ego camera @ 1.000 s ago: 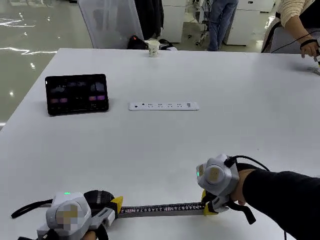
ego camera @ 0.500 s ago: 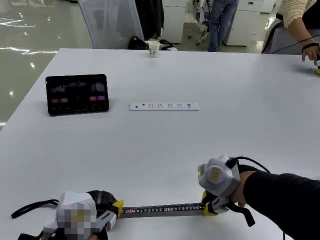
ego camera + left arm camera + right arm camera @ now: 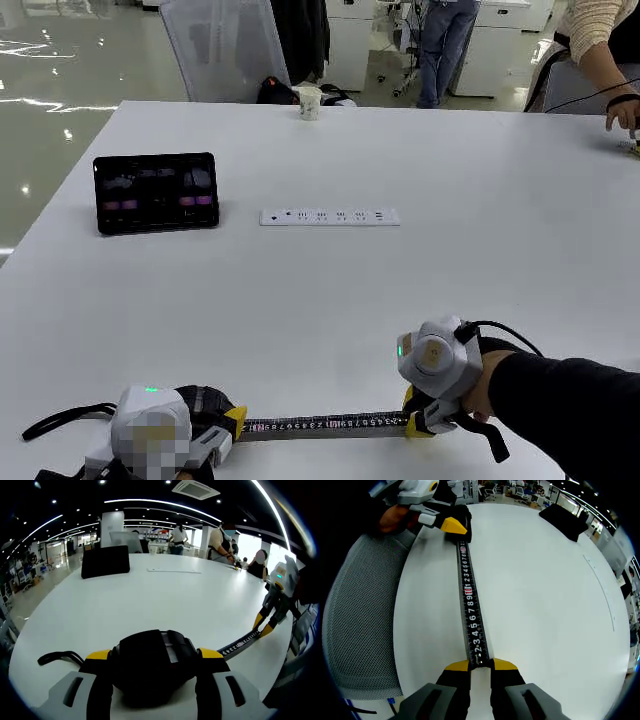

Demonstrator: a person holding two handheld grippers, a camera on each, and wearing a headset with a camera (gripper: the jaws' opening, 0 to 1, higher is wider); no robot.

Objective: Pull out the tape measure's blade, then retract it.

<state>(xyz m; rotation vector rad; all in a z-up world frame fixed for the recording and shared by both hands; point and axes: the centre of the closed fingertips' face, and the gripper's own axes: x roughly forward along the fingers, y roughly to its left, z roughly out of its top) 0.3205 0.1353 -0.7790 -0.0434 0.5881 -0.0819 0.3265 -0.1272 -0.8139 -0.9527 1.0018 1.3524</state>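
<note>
— Left hand-held gripper: what sits between its yellow-tipped jaws?
— It's clamped on the black, rounded plastic tape measure case, which rests on the smooth white tabletop at the near edge. A thin black wrist strap loops off to one side of the case.
— And the right hand-held gripper?
— Pinched on the end of the flat black blade with white numerals. The blade lies straight along the tabletop, running from the case to those jaws.
— What else is around?
— A black tablet stands propped farther back, a long white power strip lies mid-table, and a paper cup stands at the far edge, all well apart from the blade. A grey mesh surface shows just beside the tabletop's near edge.
</note>
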